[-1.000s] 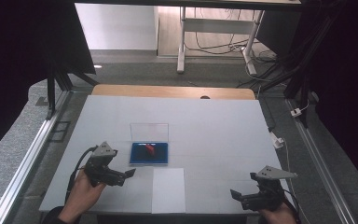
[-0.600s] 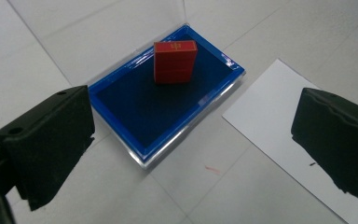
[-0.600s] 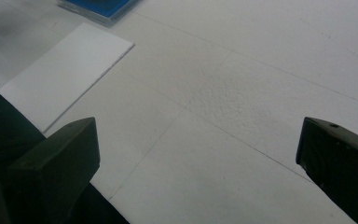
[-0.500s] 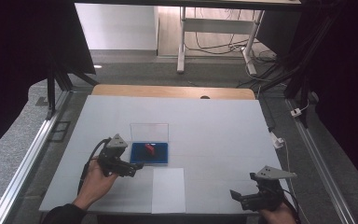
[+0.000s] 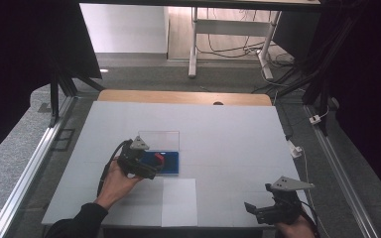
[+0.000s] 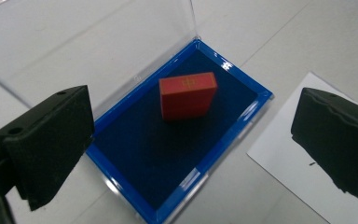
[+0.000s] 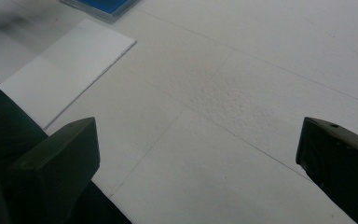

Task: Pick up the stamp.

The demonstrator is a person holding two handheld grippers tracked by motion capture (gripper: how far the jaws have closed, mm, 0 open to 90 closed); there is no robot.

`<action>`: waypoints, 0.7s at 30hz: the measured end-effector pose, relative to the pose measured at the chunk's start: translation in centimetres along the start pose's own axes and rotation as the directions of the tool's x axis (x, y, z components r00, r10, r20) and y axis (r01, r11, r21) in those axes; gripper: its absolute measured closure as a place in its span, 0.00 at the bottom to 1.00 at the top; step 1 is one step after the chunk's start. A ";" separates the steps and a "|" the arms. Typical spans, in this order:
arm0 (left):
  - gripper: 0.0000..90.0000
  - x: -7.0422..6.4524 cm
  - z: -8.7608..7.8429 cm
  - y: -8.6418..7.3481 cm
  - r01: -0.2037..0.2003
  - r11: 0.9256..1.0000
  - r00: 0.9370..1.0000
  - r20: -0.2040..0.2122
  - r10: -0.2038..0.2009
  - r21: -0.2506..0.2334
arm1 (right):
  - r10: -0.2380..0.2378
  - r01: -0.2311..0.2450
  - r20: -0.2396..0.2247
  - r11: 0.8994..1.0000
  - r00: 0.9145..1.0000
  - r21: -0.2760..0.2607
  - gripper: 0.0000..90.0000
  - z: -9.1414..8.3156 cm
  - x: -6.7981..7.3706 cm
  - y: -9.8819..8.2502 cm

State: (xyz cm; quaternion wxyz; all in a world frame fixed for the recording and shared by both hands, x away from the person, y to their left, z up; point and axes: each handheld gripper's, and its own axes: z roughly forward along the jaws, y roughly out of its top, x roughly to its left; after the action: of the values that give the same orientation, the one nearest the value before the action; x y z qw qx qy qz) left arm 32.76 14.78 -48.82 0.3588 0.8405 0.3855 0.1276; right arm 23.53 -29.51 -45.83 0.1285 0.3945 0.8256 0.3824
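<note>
- While the right gripper [image 5: 258, 210] sits parked at the near right corner of the table [image 5: 228, 129], the left gripper [image 5: 151, 166] has moved forward and inward over the last second, from the near left part of the table to the blue tray [image 6: 242, 126].
- Its jaws are spread wide and hold nothing; in the left gripper view they frame the tray from either side, with the red block [image 6: 188, 95] between them but farther off, not yet touched.
- That red block stands on the dark blue lining inside the tray, toward the end where the clear lid [image 6: 88, 42] stands open behind it.
- From the high view, the left gripper's front now overlaps the tray's left edge, and the block [image 5: 158, 158] shows just past it.
- This shift reads as the approach to a pick: the hand has closed the gap and lined up, so the remaining work is to lower the jaws around the block and close.
- A white sheet of paper [image 5: 179, 201] lies just on the near side of the tray; it may be where the block is meant to go, though that is only a guess.
- On the right, the jaws are also parted and empty, looking across bare table toward the paper [image 7: 65, 70].
</note>
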 end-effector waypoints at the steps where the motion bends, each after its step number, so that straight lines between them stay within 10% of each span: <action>1: 0.00 0.0 0.3 0.1 -0.002 1.000 1.000 -0.002 0.002 0.006 | 0.000 0.000 0.000 1.000 1.000 0.000 0.00 0.0 0.0 0.0; 9: 0.08 0.2 2.5 1.2 -0.017 0.998 0.999 -0.043 0.020 0.068 | -0.005 0.005 -0.001 1.000 1.000 0.006 0.00 0.0 0.0 0.0; 21: 0.46 0.0 3.0 1.7 -0.046 0.993 0.999 -0.023 0.049 0.112 | -0.010 0.010 -0.006 1.000 1.000 0.005 0.00 0.1 0.1 0.0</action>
State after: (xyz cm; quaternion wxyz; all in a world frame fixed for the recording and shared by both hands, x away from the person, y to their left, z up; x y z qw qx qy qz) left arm 35.15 12.55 -49.75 0.3033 0.8664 0.3766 0.1250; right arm 23.52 -29.39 -45.87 0.1270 0.3895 0.8289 0.3808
